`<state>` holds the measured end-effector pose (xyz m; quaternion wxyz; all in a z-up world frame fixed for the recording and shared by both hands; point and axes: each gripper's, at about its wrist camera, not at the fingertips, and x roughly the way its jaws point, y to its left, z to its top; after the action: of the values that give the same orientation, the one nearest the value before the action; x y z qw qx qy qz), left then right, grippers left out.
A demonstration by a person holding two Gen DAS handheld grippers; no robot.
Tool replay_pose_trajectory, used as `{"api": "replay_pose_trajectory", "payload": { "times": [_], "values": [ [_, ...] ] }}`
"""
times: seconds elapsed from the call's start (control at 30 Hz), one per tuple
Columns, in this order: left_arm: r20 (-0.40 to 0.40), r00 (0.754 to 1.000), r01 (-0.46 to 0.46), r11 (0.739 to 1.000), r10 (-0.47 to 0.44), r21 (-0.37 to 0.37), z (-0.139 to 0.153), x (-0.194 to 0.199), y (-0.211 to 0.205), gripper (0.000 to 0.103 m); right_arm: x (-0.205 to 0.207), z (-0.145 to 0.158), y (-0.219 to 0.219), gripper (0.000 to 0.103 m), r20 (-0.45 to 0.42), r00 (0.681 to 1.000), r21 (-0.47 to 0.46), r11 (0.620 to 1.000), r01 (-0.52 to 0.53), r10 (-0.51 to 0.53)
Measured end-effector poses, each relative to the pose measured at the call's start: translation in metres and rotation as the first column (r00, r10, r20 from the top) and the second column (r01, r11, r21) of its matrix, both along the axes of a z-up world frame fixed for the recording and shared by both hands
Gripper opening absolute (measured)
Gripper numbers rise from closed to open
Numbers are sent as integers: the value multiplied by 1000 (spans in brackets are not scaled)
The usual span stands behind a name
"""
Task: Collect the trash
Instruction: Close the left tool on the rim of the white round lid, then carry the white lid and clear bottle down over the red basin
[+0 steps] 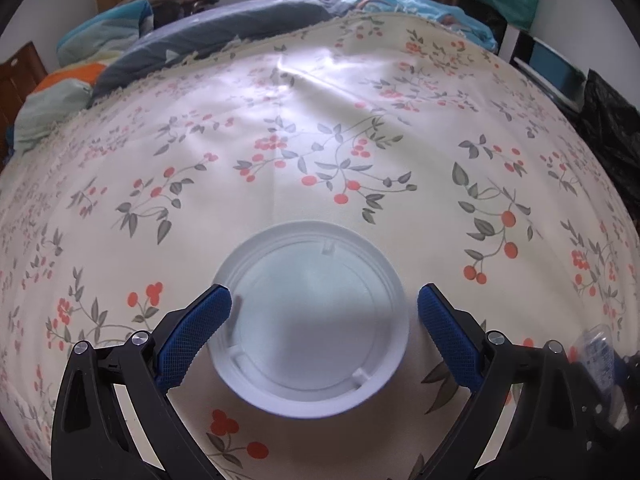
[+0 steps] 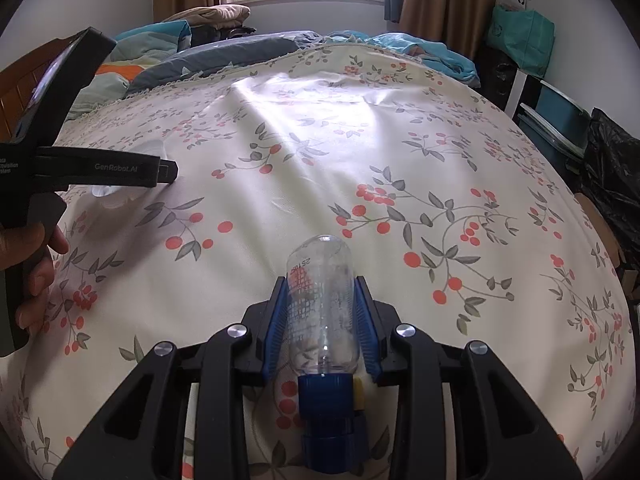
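A white plastic cup (image 1: 310,320) stands upside down on the flowered bedspread (image 1: 320,140), its round bottom facing the left wrist camera. My left gripper (image 1: 324,312) is open, with one blue finger on each side of the cup, apart from it. In the right wrist view my right gripper (image 2: 322,312) is shut on a clear plastic bottle (image 2: 322,296) with a blue cap (image 2: 328,412), held lengthwise between the pads, cap toward the camera. The left gripper's black body (image 2: 100,168) shows at the left of that view, over part of the white cup (image 2: 116,194).
Pillows and folded quilts (image 2: 208,40) lie along the far edge of the bed under a window. A black plastic bag (image 2: 612,168) and teal bins (image 2: 560,120) stand off the bed's right side. The bottle's edge shows at the right in the left wrist view (image 1: 600,356).
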<state>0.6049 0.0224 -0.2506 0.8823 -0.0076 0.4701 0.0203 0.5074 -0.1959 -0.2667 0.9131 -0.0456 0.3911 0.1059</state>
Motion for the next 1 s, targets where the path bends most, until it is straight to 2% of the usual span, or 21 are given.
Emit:
{"api": "replay_pose_trajectory", "payload": {
  "times": [0.13,0.2,0.27,0.37,0.53,0.6,0.63,1.0],
  "values": [
    [-19,1000,21,998,-22,-55,-6,2,3,97,0,1,0,32,1,1000,1,1000,0,0],
    [-2,1000,18,997,-18,-74,-5,-1,4,95,0,1,-1,32,2,1000,2,1000,0,0],
    [15,1000,7,997,-6,-81,-4,-4,6,79,0,1,0,32,2,1000,2,1000,0,0],
    [30,1000,-1,993,5,-114,-1,-8,9,73,0,1,0,32,3,1000,6,1000,-1,1],
    [34,999,43,999,-43,-6,1,-17,-2,66,1,1,0,33,5,1000,9,1000,-1,1],
    [48,998,48,999,-49,18,4,-23,-5,58,0,1,0,33,5,1000,9,1000,-1,1],
    [54,997,48,999,-49,24,6,-25,-5,58,0,1,0,33,5,1000,10,1000,-1,1],
    [70,995,69,998,-68,-9,7,-39,-3,55,1,1,-1,33,5,1000,12,1000,-2,1]
  ]
}}
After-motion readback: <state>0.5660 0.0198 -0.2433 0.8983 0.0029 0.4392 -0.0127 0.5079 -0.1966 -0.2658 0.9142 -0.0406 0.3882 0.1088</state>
